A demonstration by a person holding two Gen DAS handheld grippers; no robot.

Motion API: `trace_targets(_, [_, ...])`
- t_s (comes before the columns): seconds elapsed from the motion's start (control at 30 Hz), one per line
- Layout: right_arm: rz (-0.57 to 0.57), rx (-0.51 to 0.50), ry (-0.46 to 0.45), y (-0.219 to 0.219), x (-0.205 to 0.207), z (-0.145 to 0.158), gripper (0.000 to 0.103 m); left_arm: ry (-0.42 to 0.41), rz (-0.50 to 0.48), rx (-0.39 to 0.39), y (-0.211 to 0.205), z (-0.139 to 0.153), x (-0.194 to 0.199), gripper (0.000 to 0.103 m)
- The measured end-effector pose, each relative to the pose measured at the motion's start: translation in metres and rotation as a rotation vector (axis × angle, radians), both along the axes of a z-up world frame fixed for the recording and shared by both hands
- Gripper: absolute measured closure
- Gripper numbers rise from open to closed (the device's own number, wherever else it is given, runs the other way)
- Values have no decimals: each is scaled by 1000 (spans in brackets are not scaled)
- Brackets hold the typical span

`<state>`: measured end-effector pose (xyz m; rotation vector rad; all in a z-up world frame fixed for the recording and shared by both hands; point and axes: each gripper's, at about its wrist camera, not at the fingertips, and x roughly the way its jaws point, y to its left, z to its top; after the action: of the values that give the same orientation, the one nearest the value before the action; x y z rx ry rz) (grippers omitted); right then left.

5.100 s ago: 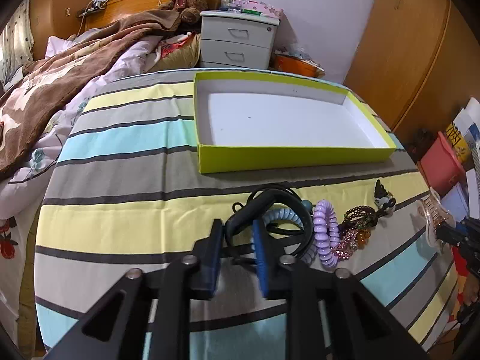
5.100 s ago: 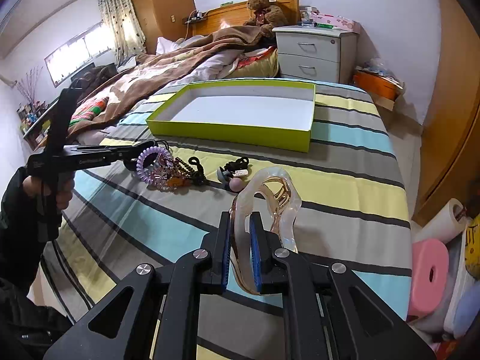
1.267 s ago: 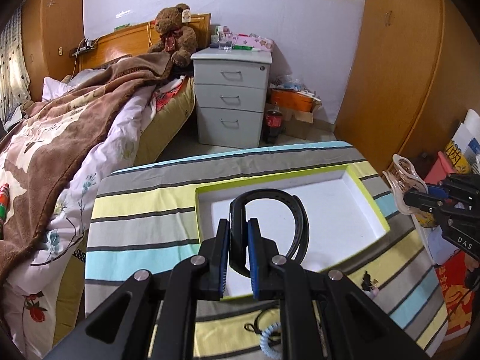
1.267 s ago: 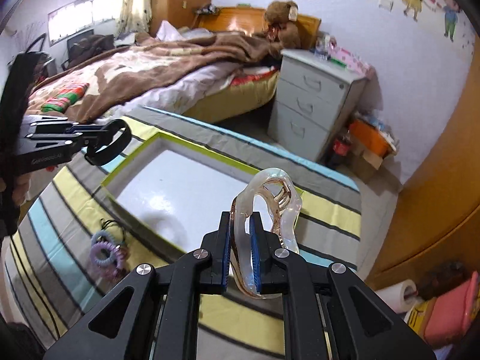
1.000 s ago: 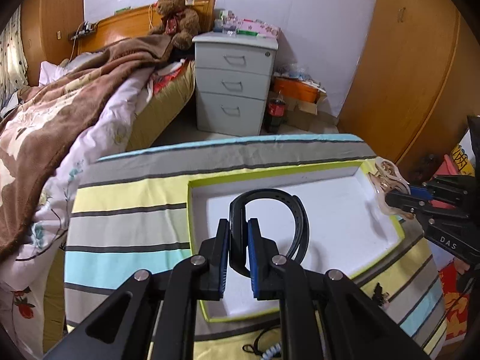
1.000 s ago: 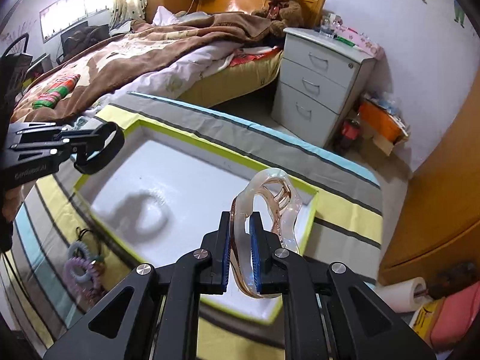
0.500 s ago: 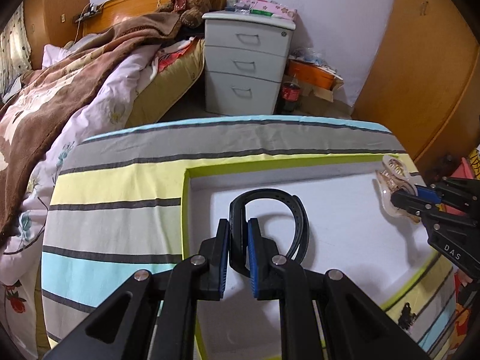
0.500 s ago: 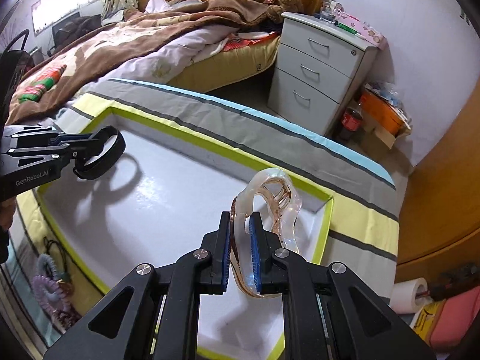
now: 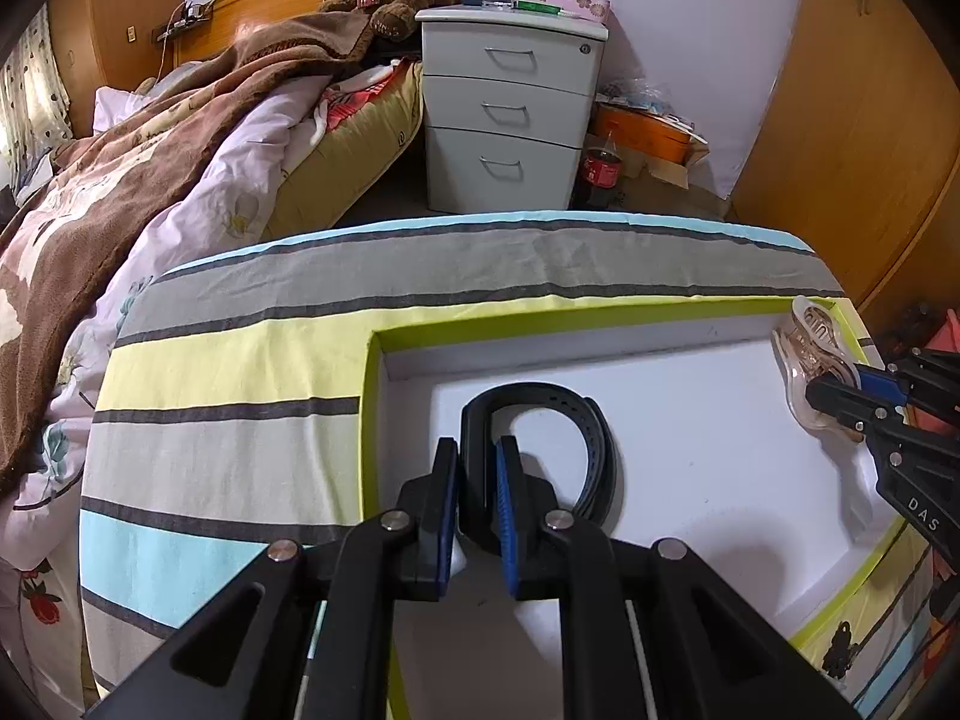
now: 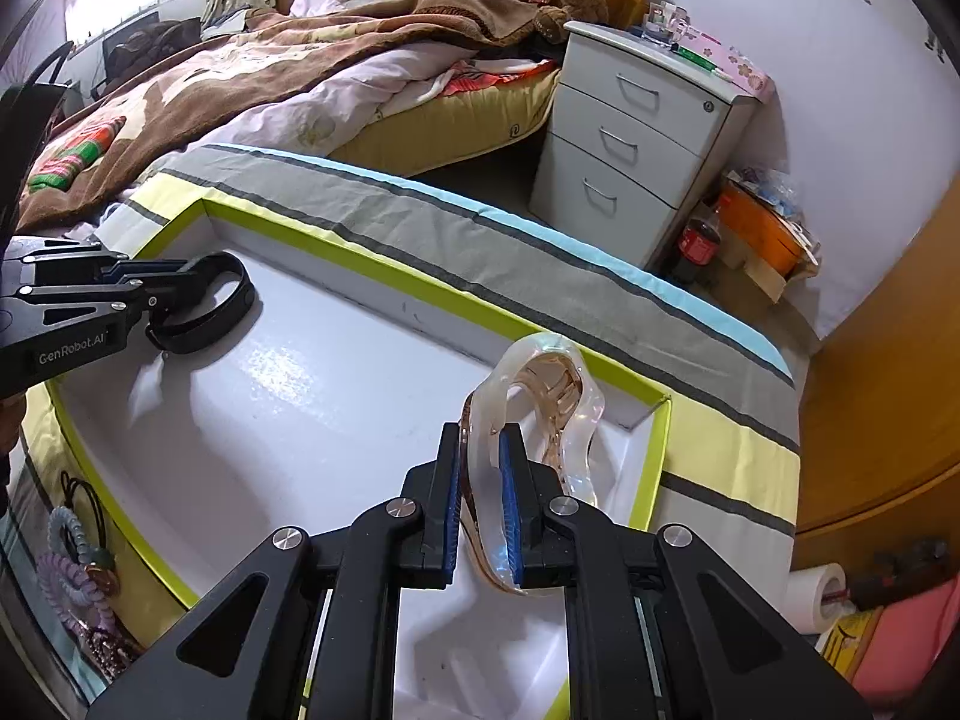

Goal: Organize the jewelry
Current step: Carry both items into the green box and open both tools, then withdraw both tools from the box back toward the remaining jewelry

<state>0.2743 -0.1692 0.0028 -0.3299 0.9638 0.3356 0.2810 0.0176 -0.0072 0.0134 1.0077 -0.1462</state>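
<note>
Placing step now, w/ both hands loaded. My left tool [image 9: 477, 501] is clamped on the black band [image 9: 591, 456], which hangs low inside the green-rimmed tray [image 9: 367, 420] near its left-back corner; from the right wrist view it looks to be touching or just off the white floor, can't say which. My right tool [image 10: 480, 507] is clamped on the clear hair claw [image 10: 549, 402], held upright over the tray's right-back corner, its lower end seemingly near the tray floor but not clearly resting on it.

The tray sits on the striped counter [image 9: 240, 372]. More pieces wait outside it along the front edge: a purple coil tie [image 10: 75, 591], a pale blue coil tie [image 10: 63, 531] and some beaded bits, approx. just beside the rim.

Next, I reckon: ease each piece down the last bit till it rests flat, then spread the jaws and back out w/o dragging. The claw is tall and could tip over, so it wants laying on its side. After that, back for the coil ties.
</note>
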Motion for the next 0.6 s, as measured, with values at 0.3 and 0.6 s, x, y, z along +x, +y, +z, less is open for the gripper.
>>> trace_targets(0.3, [-1,-12,-9,1,0,0,88,1,11,-15,3,1,1,84])
trace_targets(0.6, [2,0,-25,-1,-2,5,84,-13,11,-38,2,7,-2,61])
